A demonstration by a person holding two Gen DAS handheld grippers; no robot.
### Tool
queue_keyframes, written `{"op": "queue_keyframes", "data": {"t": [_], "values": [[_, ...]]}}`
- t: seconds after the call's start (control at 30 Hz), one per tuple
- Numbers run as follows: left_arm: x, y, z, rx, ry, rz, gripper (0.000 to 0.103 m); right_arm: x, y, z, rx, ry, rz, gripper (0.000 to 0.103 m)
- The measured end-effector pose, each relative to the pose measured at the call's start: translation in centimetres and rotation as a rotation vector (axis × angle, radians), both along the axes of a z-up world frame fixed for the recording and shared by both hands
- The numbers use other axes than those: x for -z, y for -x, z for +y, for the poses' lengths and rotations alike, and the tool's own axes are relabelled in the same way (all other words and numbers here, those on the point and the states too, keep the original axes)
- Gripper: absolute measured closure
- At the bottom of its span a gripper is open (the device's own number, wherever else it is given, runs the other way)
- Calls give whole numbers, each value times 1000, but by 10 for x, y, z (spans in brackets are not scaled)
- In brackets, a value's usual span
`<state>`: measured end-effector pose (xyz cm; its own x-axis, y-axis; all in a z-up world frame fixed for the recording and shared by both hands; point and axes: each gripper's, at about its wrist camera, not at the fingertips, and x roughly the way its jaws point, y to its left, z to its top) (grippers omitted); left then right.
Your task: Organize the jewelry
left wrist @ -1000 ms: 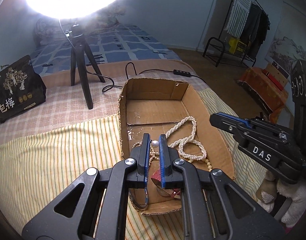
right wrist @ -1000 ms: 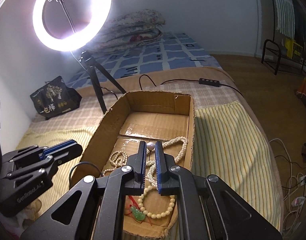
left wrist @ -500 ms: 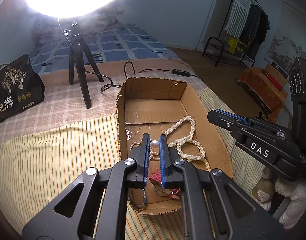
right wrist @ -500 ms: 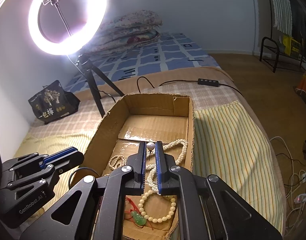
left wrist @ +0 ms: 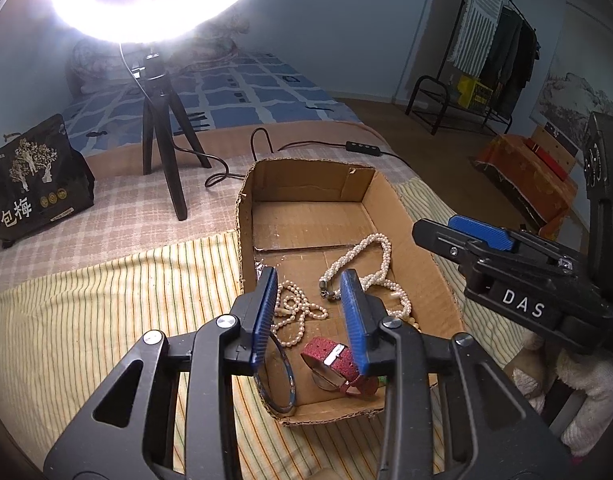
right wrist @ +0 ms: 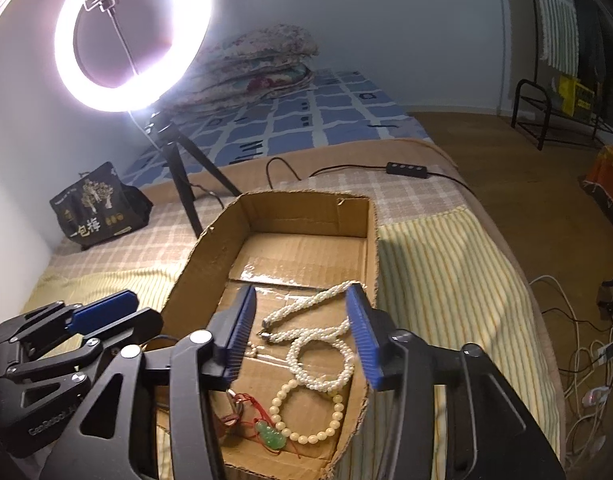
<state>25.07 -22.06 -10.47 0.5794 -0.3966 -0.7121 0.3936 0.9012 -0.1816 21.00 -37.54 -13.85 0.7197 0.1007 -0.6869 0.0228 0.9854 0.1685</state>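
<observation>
An open cardboard box [left wrist: 420, 252] on the bed holds the jewelry. Inside lie a twisted pearl necklace [left wrist: 348, 258], a thin pearl strand [left wrist: 302, 316], a red watch strap [left wrist: 332, 362] and a blue bangle [left wrist: 280, 378]. The right wrist view adds the pearl rope [right wrist: 306, 306], a cream bead bracelet [right wrist: 306, 414] and a green pendant [right wrist: 271, 434]. My left gripper [left wrist: 308, 300] hovers over the box's near end, jaws opening, nothing between them. Beside it my right gripper [right wrist: 302, 320] is also opening and empty; the pearls lie below it.
A lit ring light [right wrist: 130, 36] on a black tripod [left wrist: 162, 152] stands behind the box. A black bag [left wrist: 30, 180] sits at far left. A cable with a controller [left wrist: 362, 147] crosses the bed. Striped cloth [left wrist: 106, 320] lies under the box; a clothes rack [left wrist: 486, 60] stands far right.
Both grippers were shut on a white pearl bead; both have now spread their jaws and the bead is gone from between them. The pearl necklace lies loose in the box.
</observation>
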Motion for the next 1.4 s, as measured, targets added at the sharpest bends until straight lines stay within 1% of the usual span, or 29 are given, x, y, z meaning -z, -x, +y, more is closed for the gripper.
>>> {"op": "queue_keyframes", "data": {"t": [0.07, 0.1, 0.13, 0.2, 0.37, 0.43, 0.5, 0.67, 0.77, 0.93, 1.0, 1.03, 1.1, 1.17, 1.3, 1.4], "values": [[-1, 1, 1, -1, -2, -2, 70, -1, 1, -1, 8, 4, 0, 55], [-2, 2, 2, 0, -1, -2, 70, -2, 1, -1, 13, 10, -1, 53], [-2, 3, 2, 0, -1, -3, 70, -3, 3, -1, 18, 17, -3, 49], [-5, 6, 4, 0, -3, -10, 70, -6, 6, 1, 22, 30, -11, 45], [-13, 14, 10, -3, -2, -30, 70, -13, 12, 9, 16, 66, -21, 44], [-17, 18, 13, -5, -1, -36, 70, -17, 16, 13, 16, 76, -30, 38], [-20, 23, 17, -6, -4, -45, 70, -22, 21, 15, 16, 84, -43, 36], [-30, 38, 25, -6, -35, -86, 69, -34, 32, 19, 19, 105, -57, 35], [-36, 45, 31, -10, -29, -99, 62, -40, 40, 21, 18, 97, -67, 35], [-50, 62, 42, -18, -29, -129, 61, -53, 55, 26, 34, 106, -86, 34], [-54, 69, 46, -22, -29, -141, 51, -57, 61, 28, 42, 111, -95, 29], [-56, 73, 49, -26, -27, -146, 48, -60, 65, 30, 46, 118, -102, 27], [-61, 79, 53, -31, -22, -155, 42, -64, 71, 32, 55, 134, -113, 25], [-65, 88, 58, -37, -18, -159, 39, -69, 79, 36, 68, 153, -122, 24], [-75, 100, 65, -44, -5, -171, 34, -76, 92, 45, 81, 186, -139, 24], [-81, 112, 70, -53, 0, -182, 33, -80, 101, 53, 87, 208, -153, 23]]}}
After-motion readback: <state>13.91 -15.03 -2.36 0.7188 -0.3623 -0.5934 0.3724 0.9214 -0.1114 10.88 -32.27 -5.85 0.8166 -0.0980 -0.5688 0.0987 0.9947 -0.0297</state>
